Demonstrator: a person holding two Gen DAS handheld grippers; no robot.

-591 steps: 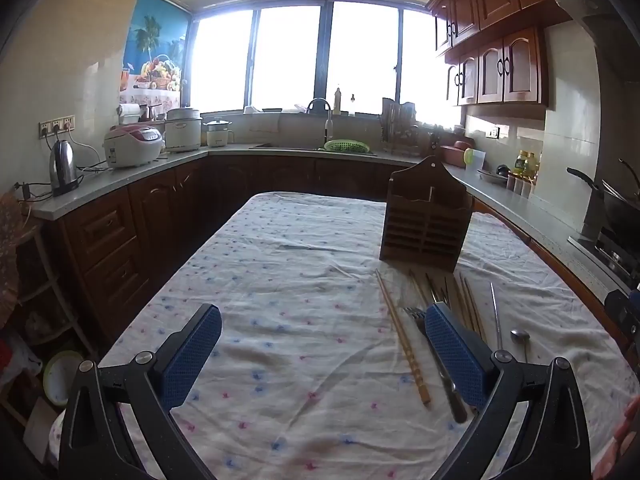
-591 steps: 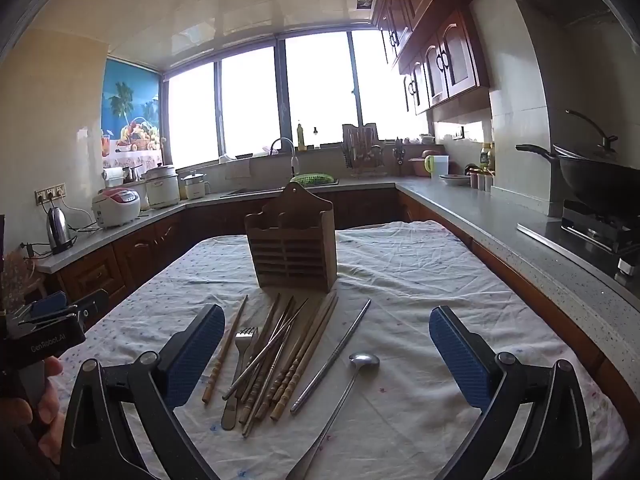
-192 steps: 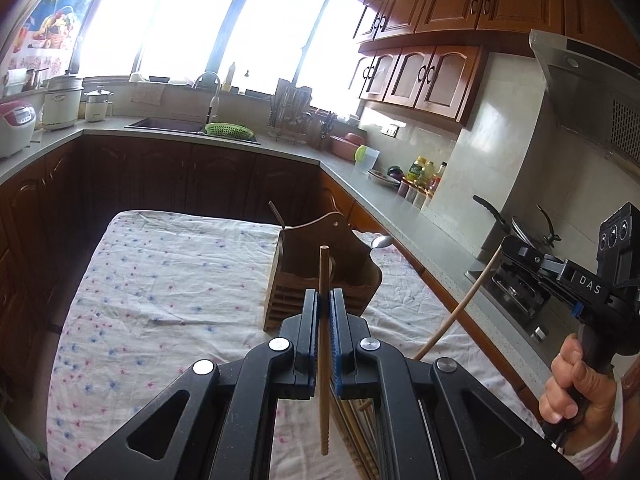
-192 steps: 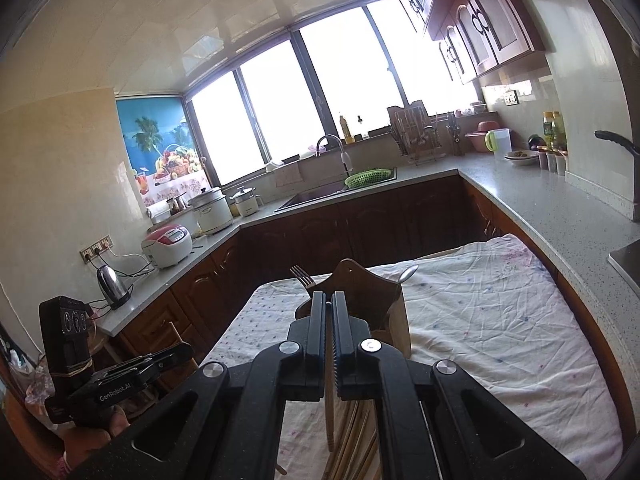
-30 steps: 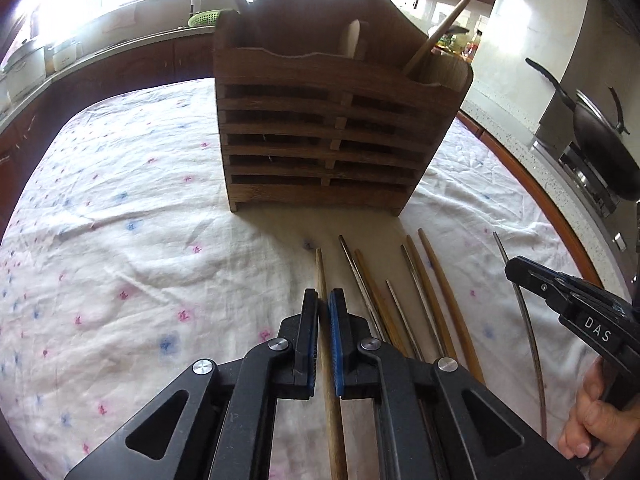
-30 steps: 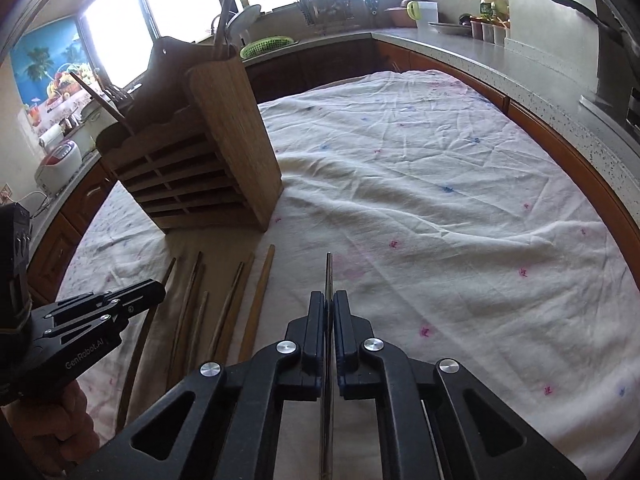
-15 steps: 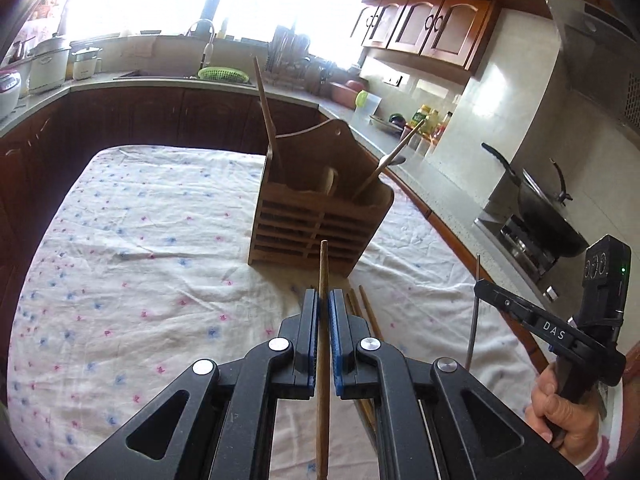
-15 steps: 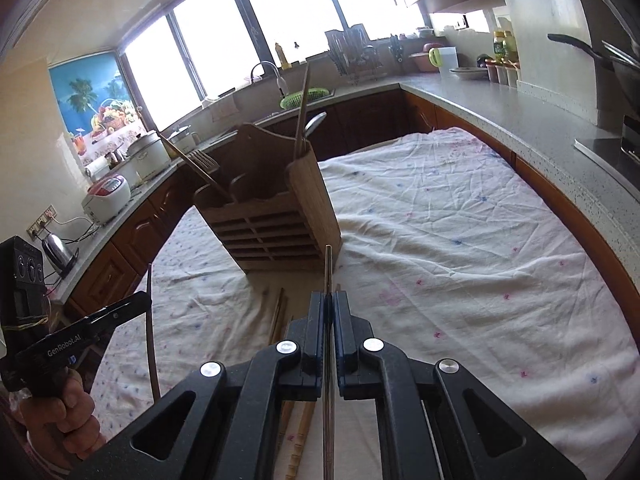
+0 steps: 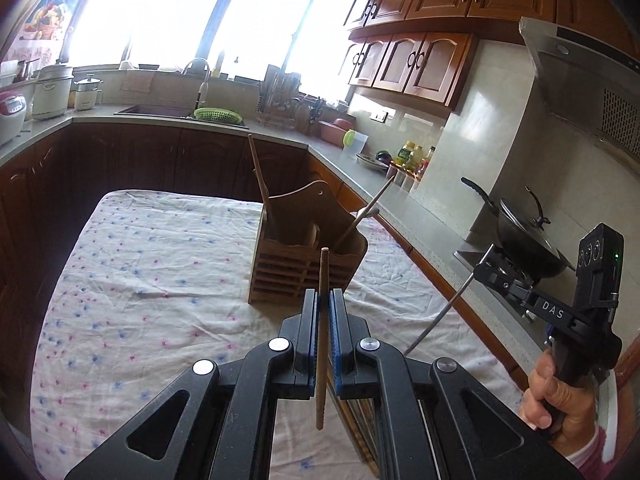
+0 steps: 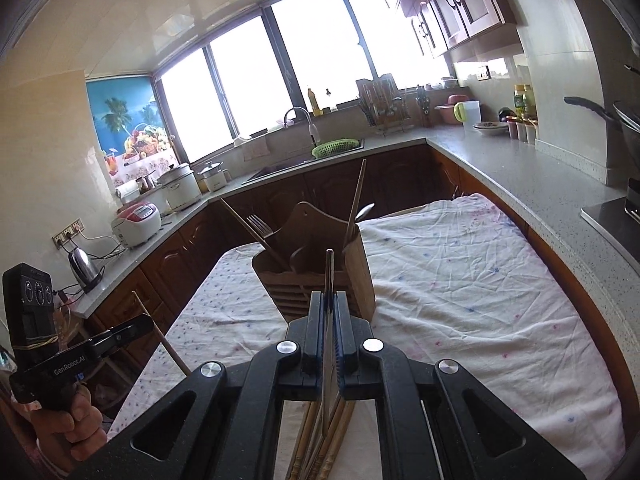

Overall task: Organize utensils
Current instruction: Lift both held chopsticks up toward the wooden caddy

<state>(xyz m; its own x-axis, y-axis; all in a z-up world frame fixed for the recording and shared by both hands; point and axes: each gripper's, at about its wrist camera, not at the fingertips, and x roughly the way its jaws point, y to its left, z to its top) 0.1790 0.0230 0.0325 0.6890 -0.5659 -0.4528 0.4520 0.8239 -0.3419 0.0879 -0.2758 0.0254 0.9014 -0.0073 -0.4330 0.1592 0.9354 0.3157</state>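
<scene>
Wooden chopstick (image 9: 322, 320) was pinched upright between the closed pads of the left gripper (image 9: 324, 312), held above the spotted tablecloth (image 9: 140, 280). Right gripper (image 10: 329, 316) was clamped on a thin metal chopstick (image 10: 329, 280). The wooden utensil holder (image 9: 304, 256) stood just ahead, already holding a fork (image 10: 260, 226), spoon and chopsticks. More chopsticks (image 10: 320, 452) lay on the cloth below.

Bright windows (image 10: 320, 60) above dark wooden cabinets (image 9: 140, 160), grey countertop (image 10: 520, 168).
</scene>
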